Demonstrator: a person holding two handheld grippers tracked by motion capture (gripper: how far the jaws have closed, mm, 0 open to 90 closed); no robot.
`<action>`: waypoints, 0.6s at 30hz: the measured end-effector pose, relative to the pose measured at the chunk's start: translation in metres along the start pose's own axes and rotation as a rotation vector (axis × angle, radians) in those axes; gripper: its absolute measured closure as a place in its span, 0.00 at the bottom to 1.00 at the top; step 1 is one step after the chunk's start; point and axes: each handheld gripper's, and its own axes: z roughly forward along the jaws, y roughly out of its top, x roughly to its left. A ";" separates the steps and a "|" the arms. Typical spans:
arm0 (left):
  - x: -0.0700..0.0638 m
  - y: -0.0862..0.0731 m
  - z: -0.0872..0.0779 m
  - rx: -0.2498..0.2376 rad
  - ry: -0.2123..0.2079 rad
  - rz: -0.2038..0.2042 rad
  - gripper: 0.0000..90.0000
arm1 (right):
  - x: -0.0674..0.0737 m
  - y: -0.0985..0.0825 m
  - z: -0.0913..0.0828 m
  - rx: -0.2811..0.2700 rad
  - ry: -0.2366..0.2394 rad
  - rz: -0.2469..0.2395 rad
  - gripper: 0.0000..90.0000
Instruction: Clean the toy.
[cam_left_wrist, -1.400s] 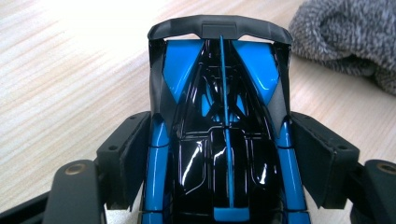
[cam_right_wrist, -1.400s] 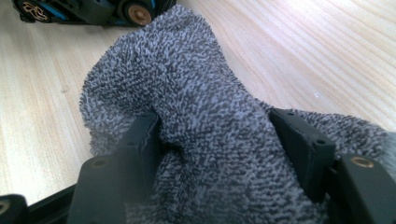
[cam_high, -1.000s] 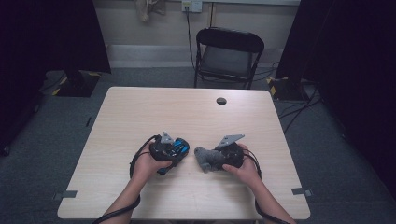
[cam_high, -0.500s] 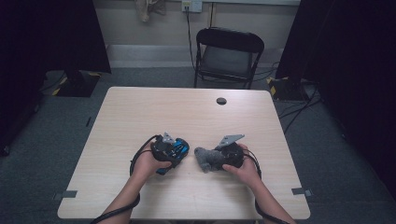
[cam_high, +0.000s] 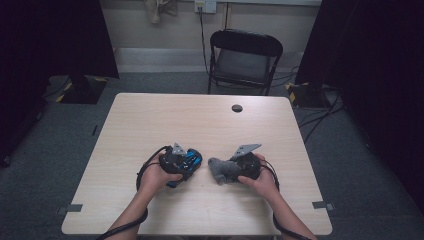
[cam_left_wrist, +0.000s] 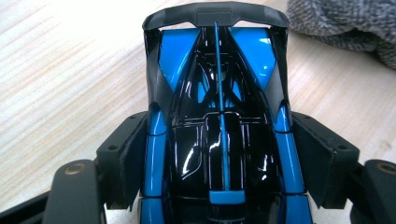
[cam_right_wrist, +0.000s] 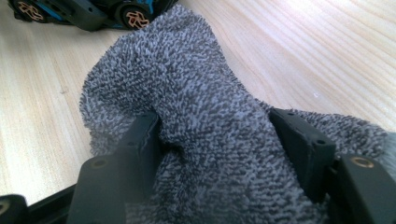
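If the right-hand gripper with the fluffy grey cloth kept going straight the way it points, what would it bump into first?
Probably the blue-and-black toy car held in the left gripper. The right gripper, shut on the grey cloth, points toward it; the cloth's front would likely touch first.

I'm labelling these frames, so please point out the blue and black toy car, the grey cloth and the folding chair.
Blue and black toy car (cam_left_wrist: 219, 140): left gripper view, on its glossy black roof.
Grey cloth (cam_right_wrist: 205, 107): right gripper view, on its fuzzy bunched middle.
Folding chair (cam_high: 240, 62): high view, on its seat.
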 end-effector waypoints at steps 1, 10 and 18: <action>0.001 0.001 -0.002 -0.004 -0.007 -0.001 0.29 | 0.000 0.000 0.000 0.000 0.001 0.004 0.41; -0.001 0.005 -0.010 -0.041 -0.022 0.012 0.30 | 0.000 0.004 0.000 -0.002 -0.005 0.012 0.38; -0.001 0.006 -0.012 -0.044 -0.028 0.026 0.30 | -0.001 0.007 -0.006 -0.016 0.001 -0.034 0.28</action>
